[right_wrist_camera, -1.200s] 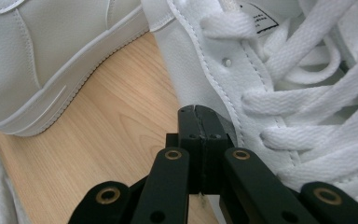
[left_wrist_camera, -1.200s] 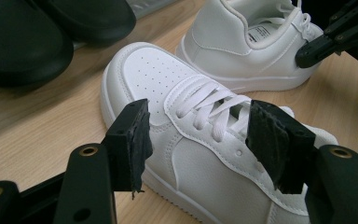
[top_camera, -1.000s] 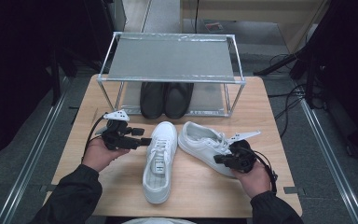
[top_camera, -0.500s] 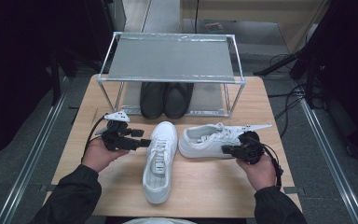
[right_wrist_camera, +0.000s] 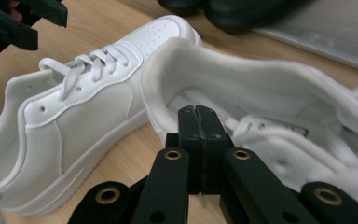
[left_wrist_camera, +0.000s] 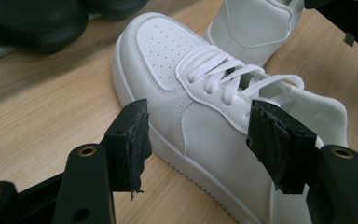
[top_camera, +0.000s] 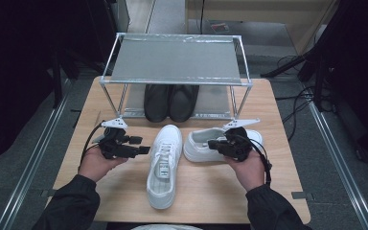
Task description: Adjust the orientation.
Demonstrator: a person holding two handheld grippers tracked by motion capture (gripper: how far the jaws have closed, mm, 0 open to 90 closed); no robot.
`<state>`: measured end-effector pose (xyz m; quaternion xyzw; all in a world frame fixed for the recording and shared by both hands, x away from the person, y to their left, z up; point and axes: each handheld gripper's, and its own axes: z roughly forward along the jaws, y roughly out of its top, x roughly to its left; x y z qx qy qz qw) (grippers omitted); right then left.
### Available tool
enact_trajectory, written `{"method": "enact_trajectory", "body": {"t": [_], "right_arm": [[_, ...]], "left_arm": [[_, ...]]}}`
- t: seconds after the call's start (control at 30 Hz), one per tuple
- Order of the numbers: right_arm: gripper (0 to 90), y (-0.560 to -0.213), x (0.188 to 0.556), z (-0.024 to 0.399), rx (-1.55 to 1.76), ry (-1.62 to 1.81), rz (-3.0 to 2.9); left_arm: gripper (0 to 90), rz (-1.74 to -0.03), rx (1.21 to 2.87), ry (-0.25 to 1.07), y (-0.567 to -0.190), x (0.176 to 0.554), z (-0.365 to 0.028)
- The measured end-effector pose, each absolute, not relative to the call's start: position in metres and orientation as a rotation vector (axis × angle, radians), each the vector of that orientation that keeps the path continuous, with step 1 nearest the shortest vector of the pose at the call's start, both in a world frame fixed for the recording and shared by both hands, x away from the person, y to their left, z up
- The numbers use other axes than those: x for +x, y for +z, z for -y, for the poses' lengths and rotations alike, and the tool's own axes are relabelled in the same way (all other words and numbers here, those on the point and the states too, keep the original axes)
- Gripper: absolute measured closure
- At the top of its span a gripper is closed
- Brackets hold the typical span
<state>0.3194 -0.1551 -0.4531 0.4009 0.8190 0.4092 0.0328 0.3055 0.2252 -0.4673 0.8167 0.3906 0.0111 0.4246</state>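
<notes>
Two white sneakers lie on the wooden table (top_camera: 273,191). The middle sneaker (top_camera: 164,165) (left_wrist_camera: 182,93) (right_wrist_camera: 74,107) points its toe at the rack. The right sneaker (top_camera: 196,146) (right_wrist_camera: 270,93) lies crosswise, with its heel by the middle sneaker's toe. My right gripper (top_camera: 212,143) (right_wrist_camera: 198,112) is shut, its pads pinched together at the near rim of that sneaker's collar. My left gripper (top_camera: 141,145) (left_wrist_camera: 198,130) is open and aims at the side of the middle sneaker. Its pads stand a little way off the leather with nothing between them.
A metal-framed rack (top_camera: 177,81) with a grey shelf stands at the back of the table. A pair of black shoes (top_camera: 170,100) (left_wrist_camera: 32,21) sits under it. Bare wood lies to the left of the left hand and along the front edge.
My right gripper moved away from me and slightly up. The right sneaker turned with it from a diagonal to lying crosswise. The left gripper and the middle sneaker stayed put.
</notes>
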Motion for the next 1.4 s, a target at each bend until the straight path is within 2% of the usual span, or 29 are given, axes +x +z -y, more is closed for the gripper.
{"method": "enact_trajectory", "body": {"t": [0.33, 0.73, 1.27, 1.4], "right_arm": [[90.0, -0.466, 0.335, 0.120, 1.132, 1.155, -2.608], [90.0, -0.477, 0.341, 0.118, 1.136, 1.127, -2.667], [90.0, -0.478, 0.317, 0.126, 1.126, 1.146, -2.734], [90.0, -0.479, 0.311, 0.127, 1.121, 1.147, -2.729]], "left_arm": [[38.7, -1.033, 2.019, 0.042, -0.469, 0.293, -0.240], [38.6, -1.054, 1.999, 0.018, -0.470, 0.288, -0.244], [38.3, -0.974, 2.026, 0.003, -0.467, 0.301, -0.225], [35.6, -0.967, 2.035, 0.002, -0.466, 0.306, -0.220]]}}
